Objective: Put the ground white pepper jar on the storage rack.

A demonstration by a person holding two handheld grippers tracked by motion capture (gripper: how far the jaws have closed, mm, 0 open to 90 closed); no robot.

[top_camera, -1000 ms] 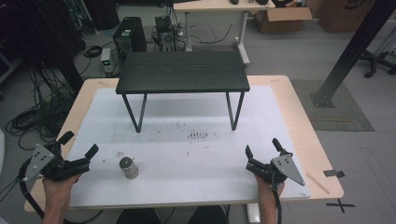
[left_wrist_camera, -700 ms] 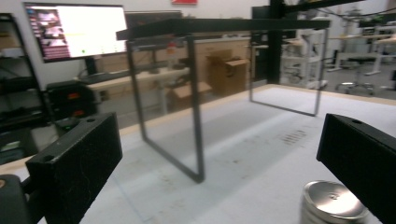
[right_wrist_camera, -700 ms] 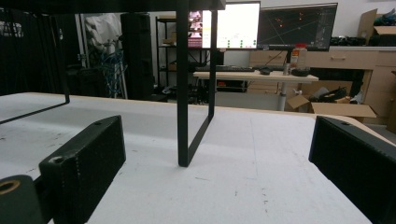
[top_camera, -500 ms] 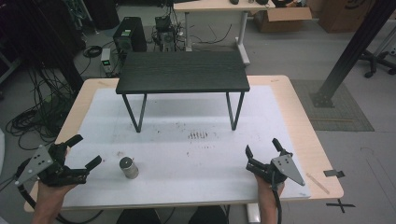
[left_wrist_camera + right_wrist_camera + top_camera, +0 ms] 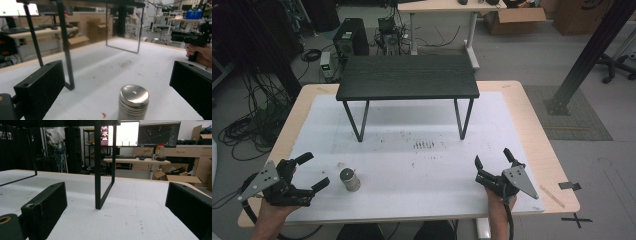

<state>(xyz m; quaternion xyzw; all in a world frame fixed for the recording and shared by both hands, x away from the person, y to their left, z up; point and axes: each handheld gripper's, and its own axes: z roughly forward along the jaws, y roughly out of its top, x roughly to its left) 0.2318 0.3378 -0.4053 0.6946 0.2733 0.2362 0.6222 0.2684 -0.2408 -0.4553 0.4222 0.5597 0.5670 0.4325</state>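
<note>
A small ribbed metal cylinder (image 5: 349, 180) stands upright on the white mat near the front left. My left gripper (image 5: 312, 172) is open just left of it, jaws pointing toward it; in the left gripper view the cylinder (image 5: 133, 102) sits ahead, between the two spread jaws. My right gripper (image 5: 492, 161) rests open at the front right with nothing between its jaws. A black low table (image 5: 408, 76) on thin metal legs stands at the back middle of the mat; one of its legs (image 5: 98, 165) rises straight ahead in the right gripper view.
The white mat (image 5: 412, 150) covers a wooden table top (image 5: 532, 125). Dark specks (image 5: 424, 145) mark the mat's middle. The other hand with its gripper (image 5: 197, 42) appears far right in the left gripper view. Desks, monitors and boxes stand beyond the table.
My left gripper has swung round and moved toward the cylinder, its jaws now pointing right at it. The right gripper and the cylinder have stayed put.
</note>
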